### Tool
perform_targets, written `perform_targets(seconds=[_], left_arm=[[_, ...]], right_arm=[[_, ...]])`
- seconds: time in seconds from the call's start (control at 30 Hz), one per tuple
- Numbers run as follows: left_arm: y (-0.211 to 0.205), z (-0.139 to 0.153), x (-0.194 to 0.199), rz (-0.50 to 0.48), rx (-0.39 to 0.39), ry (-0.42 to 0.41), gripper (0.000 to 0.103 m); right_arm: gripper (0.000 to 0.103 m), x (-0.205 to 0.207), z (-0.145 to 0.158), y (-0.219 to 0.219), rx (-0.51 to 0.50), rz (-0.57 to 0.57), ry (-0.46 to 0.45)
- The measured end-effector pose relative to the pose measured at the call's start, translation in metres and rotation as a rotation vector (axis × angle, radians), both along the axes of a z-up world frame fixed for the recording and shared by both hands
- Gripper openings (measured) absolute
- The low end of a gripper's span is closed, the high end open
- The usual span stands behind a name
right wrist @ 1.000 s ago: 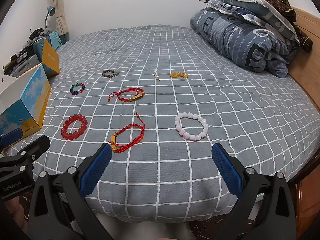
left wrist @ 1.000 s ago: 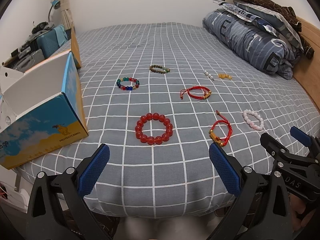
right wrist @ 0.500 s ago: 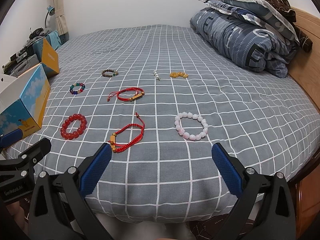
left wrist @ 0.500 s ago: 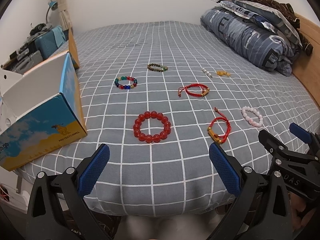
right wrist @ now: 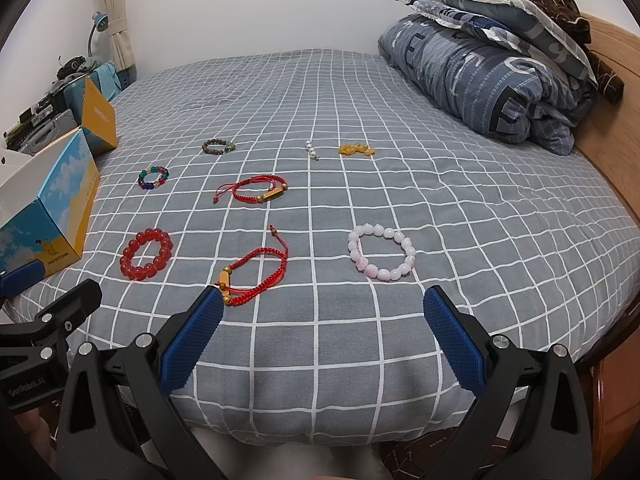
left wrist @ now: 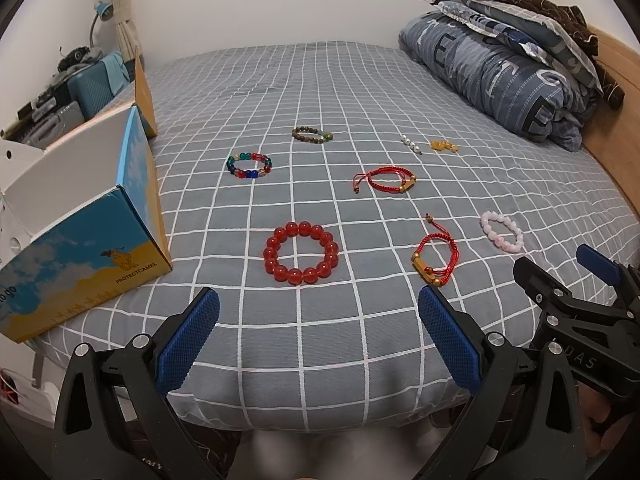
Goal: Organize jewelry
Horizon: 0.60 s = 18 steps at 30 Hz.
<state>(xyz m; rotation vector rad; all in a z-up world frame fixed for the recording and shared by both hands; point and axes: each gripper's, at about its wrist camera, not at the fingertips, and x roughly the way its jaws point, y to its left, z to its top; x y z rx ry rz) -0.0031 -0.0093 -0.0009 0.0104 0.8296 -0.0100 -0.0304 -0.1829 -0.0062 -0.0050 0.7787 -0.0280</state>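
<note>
Red bead bracelet (left wrist: pixel 301 253) lies just ahead of left gripper (left wrist: pixel 318 334), both grippers' jaws spread, empty.

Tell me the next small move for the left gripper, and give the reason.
Probably ease the open left gripper forward and down over the chunky red bead bracelet. It lies nearest, straight ahead between the spread fingers, apart from the other jewelry, and the open blue-and-yellow cardboard box sits just to its left.
</note>
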Motion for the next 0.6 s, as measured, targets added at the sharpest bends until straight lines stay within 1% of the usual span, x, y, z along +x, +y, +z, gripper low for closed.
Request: perform_targets(seconds=[0.6], left_arm=[[0.0014, -0.0007, -0.0004, 0.0, -0.009, 0.0, 0.097]], right_arm=[[0.096, 0.0, 0.0, -0.0002, 0.0, 0.0, 0.002]])
